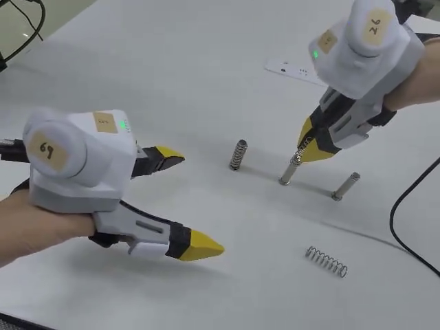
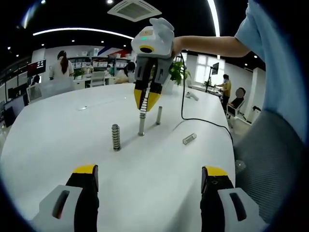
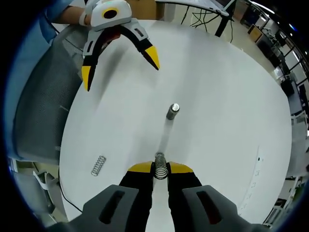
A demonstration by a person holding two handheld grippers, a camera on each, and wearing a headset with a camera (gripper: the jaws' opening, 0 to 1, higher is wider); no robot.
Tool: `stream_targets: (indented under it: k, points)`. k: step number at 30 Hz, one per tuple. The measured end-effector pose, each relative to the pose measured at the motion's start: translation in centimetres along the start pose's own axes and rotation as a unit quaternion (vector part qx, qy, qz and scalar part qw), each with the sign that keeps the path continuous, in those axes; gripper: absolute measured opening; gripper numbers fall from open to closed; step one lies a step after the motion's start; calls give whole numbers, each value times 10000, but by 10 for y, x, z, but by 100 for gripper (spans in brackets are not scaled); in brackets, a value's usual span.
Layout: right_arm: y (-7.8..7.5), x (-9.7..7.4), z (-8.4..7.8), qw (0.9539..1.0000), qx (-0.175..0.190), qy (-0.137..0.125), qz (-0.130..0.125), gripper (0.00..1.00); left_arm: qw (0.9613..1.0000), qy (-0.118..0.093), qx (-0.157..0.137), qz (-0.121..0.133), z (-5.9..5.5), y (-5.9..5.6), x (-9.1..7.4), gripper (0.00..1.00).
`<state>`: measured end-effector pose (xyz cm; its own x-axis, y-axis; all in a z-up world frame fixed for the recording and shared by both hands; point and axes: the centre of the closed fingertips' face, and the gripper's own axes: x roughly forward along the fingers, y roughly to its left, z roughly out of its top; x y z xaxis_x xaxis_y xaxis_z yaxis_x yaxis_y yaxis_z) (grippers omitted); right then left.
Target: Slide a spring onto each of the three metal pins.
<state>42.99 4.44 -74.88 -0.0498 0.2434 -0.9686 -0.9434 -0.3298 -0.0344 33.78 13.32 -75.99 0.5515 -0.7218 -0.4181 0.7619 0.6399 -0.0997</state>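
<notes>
Gripping a spring (image 3: 160, 172) in our right gripper's (image 1: 311, 150) fingers, right over the middle pin (image 1: 287, 175) beneath their tips; left gripper (image 1: 194, 203) fingers spread wide.

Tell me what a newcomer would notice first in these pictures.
The right gripper holds a spring at the top of the middle pin. Left of it stands a pin with a fitted spring. The left gripper hangs wide open nearby, and a loose spring lies in front.

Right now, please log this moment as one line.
right gripper: shut on spring, atop middle pin | left gripper: open | left pin: spring on | right pin: bare | loose spring: on table
</notes>
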Motion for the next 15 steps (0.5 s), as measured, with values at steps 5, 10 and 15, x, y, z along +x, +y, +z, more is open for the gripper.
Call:
stream_targets:
  k: [5,10,15]
  points:
    - [-1,4,-1,10000,-19,37,31,8,10000,-4,-20,7,0,0,0,85]
    - [-2,9,-3,10000,-24,64,66,8,10000,3,-28,13,-1,1,0,85]
    - [-4,15,-5,9999,-27,80,89,8,10000,9,-53,14,-1,1,0,84]
